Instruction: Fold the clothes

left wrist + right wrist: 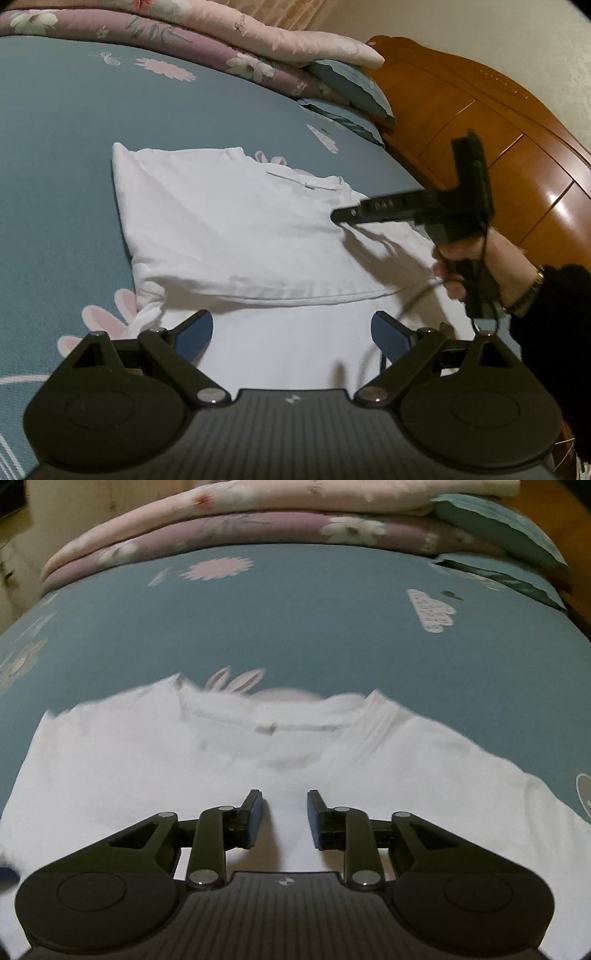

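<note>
A white T-shirt (236, 229) lies on the teal bedsheet (55, 155), its collar (303, 182) toward the far side. One part is folded over, leaving a hem line across the near side. My left gripper (291, 334) is open wide, low over the shirt's near part, with nothing between its blue pads (194, 332). A hand (491, 266) holds my right gripper (338, 216) over the shirt's right side, below the collar. In the right wrist view the right gripper (285, 818) is open with a narrow gap just above the shirt (110, 768), facing the collar (266, 720).
Folded floral quilts (236, 40) and teal pillows (351, 85) are stacked at the far side of the bed. A wooden headboard (480, 122) runs along the right. A dark sleeve (554, 332) enters from the right. Bare sheet (295, 627) stretches beyond the shirt.
</note>
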